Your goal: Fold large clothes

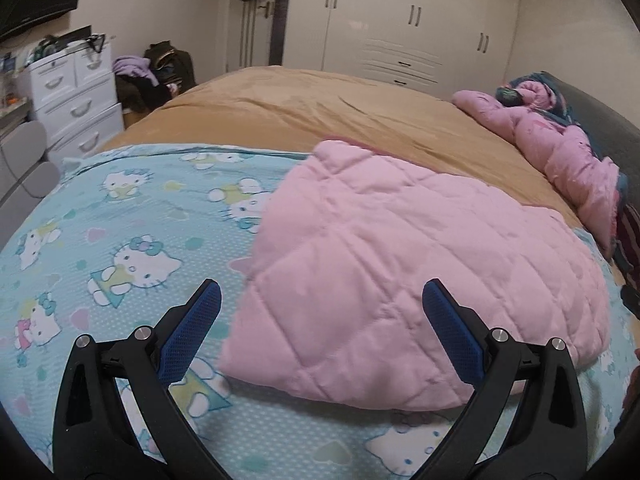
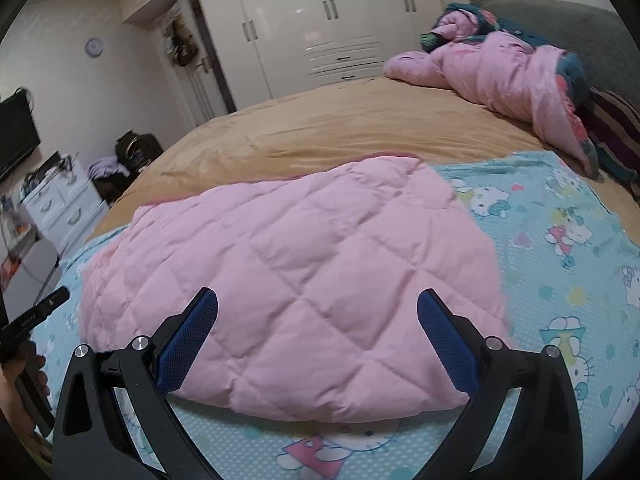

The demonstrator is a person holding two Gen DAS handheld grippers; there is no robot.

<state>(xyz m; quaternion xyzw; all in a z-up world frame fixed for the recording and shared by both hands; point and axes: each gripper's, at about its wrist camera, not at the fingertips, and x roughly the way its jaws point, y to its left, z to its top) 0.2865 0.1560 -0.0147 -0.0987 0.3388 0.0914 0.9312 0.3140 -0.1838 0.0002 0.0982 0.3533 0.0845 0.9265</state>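
Though it looks bulky, the pink quilted garment (image 1: 404, 276) is probably light: puffy, soft, padded, sure to sag and spring back when lifted. It lies already folded into a thick block on the cat-print sheet (image 1: 132, 216), which covers the near part of the bed (image 1: 280, 108); its far edge reaches onto the tan cover. Fabric looks smooth, perhaps a bit slippery, so a pinch through a full doubled edge or a corner should hold better than a bite on the top layer alone. Near rounded fold is thick; a wide-open gripper would be needed there.

Left gripper (image 1: 322, 324): spread wide, holding nothing, poised over the garment's near left corner. Right gripper (image 2: 317, 332): also wide open and empty, centred above the near edge.

Left view only: the garment's left edge against the sheet, and the drawers (image 1: 76, 88) close at the left.

Right view only: the garment's right edge with the open sheet beyond it, a wall clock (image 2: 94, 46), and, at the lower left margin, a hand (image 2: 18, 384) gripping a dark handle, likely the other tool.

Both views show a second pink jacket (image 2: 504, 80) heaped near the headboard, well apart from the folded one. Whether a further fold is due, I cannot tell.
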